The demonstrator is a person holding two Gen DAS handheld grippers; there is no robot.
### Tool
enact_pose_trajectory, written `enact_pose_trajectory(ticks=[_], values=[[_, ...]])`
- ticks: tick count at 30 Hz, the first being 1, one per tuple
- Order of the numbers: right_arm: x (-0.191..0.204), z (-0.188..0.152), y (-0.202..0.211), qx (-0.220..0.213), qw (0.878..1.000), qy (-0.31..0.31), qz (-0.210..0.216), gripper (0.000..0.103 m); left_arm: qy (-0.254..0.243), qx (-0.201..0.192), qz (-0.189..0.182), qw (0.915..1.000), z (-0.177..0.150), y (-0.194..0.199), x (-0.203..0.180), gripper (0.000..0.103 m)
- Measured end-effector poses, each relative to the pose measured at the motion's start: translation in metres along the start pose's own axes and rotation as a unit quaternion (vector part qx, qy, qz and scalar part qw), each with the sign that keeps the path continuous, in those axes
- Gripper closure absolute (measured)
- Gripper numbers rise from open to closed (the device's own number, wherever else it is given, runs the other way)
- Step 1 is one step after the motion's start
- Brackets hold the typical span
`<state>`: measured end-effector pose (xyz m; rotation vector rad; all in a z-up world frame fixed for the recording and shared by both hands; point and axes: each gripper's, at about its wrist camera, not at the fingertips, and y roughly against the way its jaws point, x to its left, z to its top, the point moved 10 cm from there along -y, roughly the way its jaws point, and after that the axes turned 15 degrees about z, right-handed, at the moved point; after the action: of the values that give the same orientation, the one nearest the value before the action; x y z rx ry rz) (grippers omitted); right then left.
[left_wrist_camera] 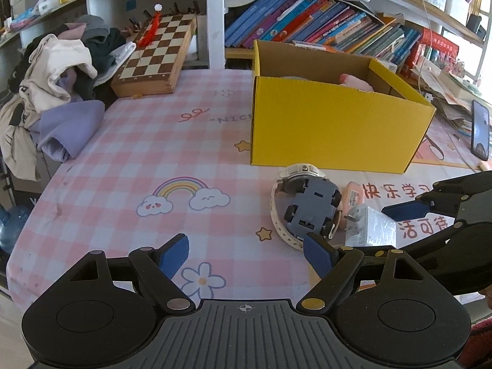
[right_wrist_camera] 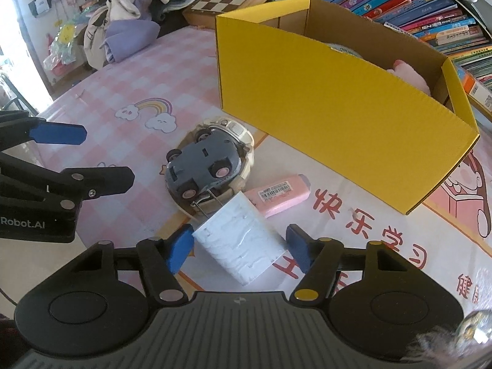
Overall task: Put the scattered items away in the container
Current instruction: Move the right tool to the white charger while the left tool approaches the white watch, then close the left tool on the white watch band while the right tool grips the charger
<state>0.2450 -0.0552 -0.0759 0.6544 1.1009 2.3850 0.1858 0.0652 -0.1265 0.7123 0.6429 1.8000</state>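
Observation:
A yellow cardboard box [left_wrist_camera: 335, 123] [right_wrist_camera: 335, 117] stands open on the table, with a pink soft item [right_wrist_camera: 409, 73] inside. In front of it lie a grey toy car [left_wrist_camera: 313, 209] [right_wrist_camera: 203, 163] upside down on a white wristwatch [left_wrist_camera: 278, 212] [right_wrist_camera: 246, 144], a pink eraser-like bar [left_wrist_camera: 353, 195] [right_wrist_camera: 279, 196] and a white charger plug [left_wrist_camera: 370, 230] [right_wrist_camera: 243, 240]. My left gripper [left_wrist_camera: 246, 255] is open, its right fingertip [left_wrist_camera: 318, 253] beside the car. My right gripper [right_wrist_camera: 240, 250] is open with the charger between its fingers, not clamped.
A pink checked tablecloth [left_wrist_camera: 138, 160] covers the table. A chessboard box [left_wrist_camera: 153, 58] and a pile of clothes [left_wrist_camera: 58, 83] sit at the far left. Books [left_wrist_camera: 323, 21] line the shelf behind the box. A phone [left_wrist_camera: 480, 129] stands at the right.

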Motion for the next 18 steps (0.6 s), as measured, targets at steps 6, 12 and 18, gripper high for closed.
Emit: enact_pose_trajectory(ticks=[6, 12, 18], values=[[-0.001, 0.000, 0.004, -0.005, 1.000, 0.007, -0.008, 0.040, -0.001, 0.000, -0.004, 1.0000, 0.002, -0.002, -0.003, 0.019], [-0.008, 0.002, 0.017, -0.019, 0.999, 0.008, -0.029, 0.040, 0.005, -0.010, -0.013, 0.9999, 0.010, -0.003, -0.008, 0.019], [-0.021, 0.001, 0.026, -0.023, 0.999, -0.003, -0.045, 0.040, 0.017, -0.015, -0.015, 0.9996, 0.023, -0.012, -0.009, 0.020]])
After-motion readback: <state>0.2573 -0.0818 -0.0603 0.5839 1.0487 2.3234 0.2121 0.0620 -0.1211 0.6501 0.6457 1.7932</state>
